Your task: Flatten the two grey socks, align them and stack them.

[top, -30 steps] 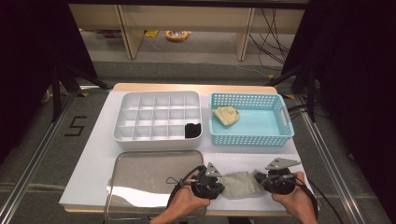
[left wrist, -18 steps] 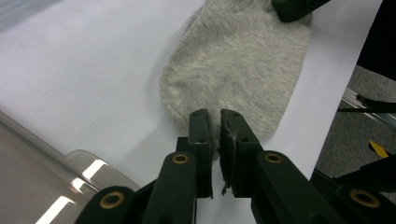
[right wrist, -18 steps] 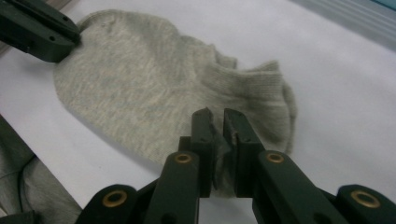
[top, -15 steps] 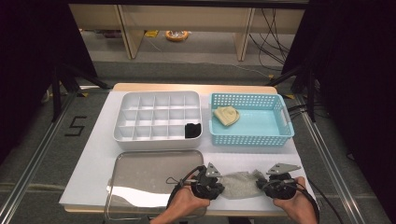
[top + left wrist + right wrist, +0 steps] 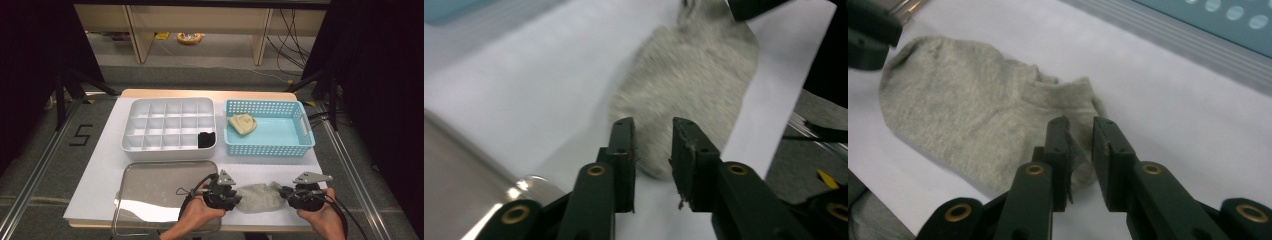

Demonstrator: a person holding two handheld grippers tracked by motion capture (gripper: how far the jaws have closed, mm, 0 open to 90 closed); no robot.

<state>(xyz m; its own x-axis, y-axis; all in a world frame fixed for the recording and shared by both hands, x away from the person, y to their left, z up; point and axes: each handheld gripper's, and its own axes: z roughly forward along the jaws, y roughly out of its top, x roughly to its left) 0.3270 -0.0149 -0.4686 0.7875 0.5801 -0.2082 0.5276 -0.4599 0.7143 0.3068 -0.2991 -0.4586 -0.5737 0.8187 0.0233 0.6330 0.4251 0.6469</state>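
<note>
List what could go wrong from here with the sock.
1. Both grippers, left and right, have jaws parted over the ends of the sock; closing shallow may catch only an edge, and it could slip.
2. The sock lies near the table's front edge; a pull toward the person might drag it off.

Table brightly lit — surroundings dark, close-ups blurred.

Left gripper view is motion-blurred: grey sock (image 5: 689, 85) has soft texture, its far end cut off by the top edge. High view: sock's (image 5: 260, 196) two ends are hidden under the left gripper (image 5: 234, 198) and right gripper (image 5: 286, 194), so contact can't be judged there. Black item (image 5: 206, 139) in the divided tray (image 5: 170, 150) is too small to identify. Steel tray's (image 5: 150, 200) near-edge rim is partly covered by the left hand (image 5: 195, 215).
</note>
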